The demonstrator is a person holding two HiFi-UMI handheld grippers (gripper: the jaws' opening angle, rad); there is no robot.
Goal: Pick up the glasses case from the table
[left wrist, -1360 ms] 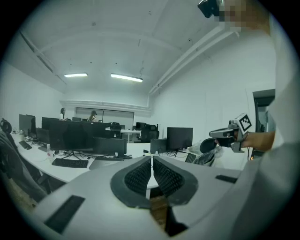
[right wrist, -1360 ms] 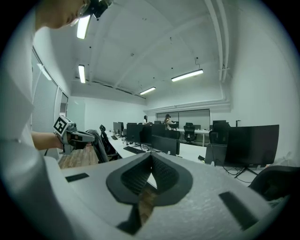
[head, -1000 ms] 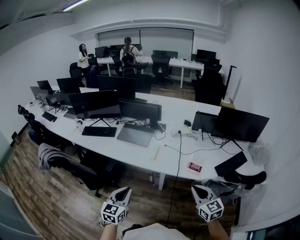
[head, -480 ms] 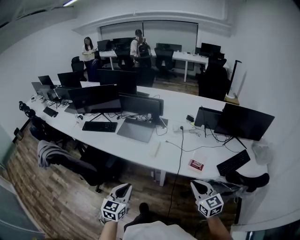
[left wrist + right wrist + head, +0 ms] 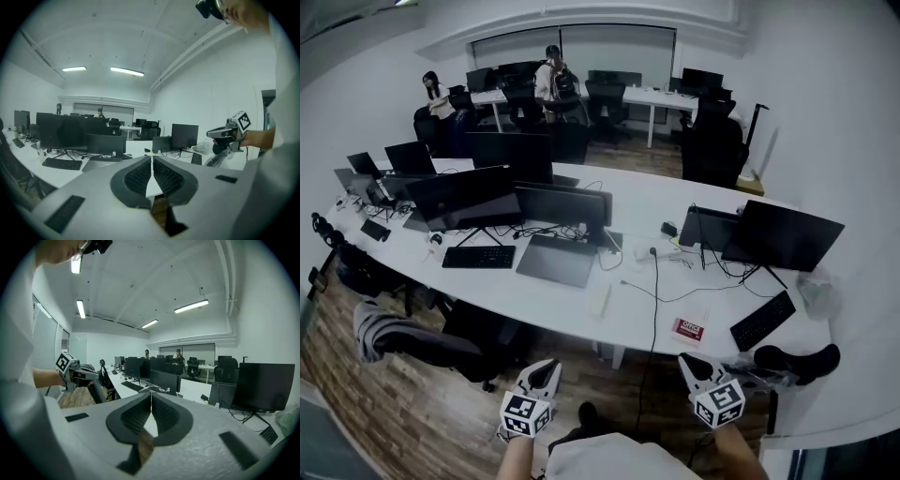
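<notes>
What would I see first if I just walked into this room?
The long white table curves across the room, crowded with dark monitors and keyboards. At the bottom of the head view are the left gripper and right gripper, each with a checkered cube, both shut and empty. A red-and-white card lies on the table just ahead of the right one.

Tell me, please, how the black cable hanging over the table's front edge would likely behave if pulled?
The black cable is probably floppy: it snakes across the table and droops over the edge. It looks thin, so it is likely light for its length.
</notes>
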